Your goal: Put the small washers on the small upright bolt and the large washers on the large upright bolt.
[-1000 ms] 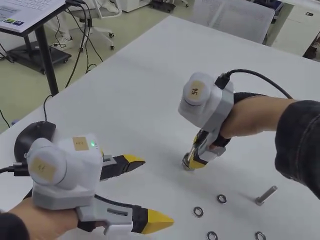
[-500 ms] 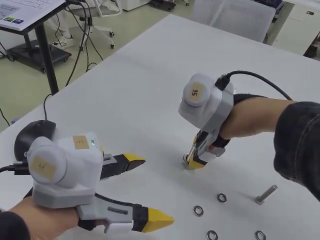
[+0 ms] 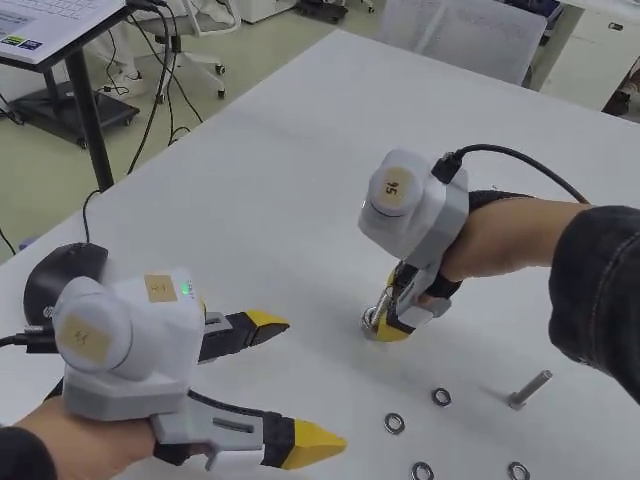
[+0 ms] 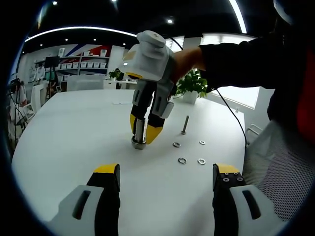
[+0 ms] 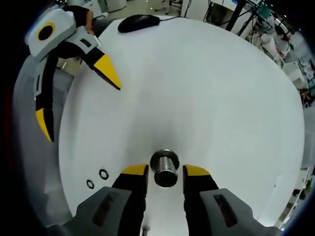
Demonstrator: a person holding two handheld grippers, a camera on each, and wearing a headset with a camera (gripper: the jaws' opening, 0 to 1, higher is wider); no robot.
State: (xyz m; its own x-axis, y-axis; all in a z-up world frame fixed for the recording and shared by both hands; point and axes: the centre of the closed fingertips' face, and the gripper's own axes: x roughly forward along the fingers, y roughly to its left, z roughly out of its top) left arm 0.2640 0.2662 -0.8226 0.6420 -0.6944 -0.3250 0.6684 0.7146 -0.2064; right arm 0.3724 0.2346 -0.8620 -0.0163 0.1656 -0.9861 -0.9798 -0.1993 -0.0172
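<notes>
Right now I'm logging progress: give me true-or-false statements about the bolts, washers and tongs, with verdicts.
1. The right tongs hold the large silver steel bolt upright on the white table. True.
2. Washers sit on the thinner bolt. False: the thin silver upright bolt is bare; four small silver metal washers lie on the table.
3. The left tongs grip a washer. False: they are open, holding nothing.
4. A black computer mouse lies on the table. True.

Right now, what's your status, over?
Left gripper open, empty. Right gripper shut on large bolt, standing upright. Four washers loose, small bolt bare. Nothing in the way.
</notes>
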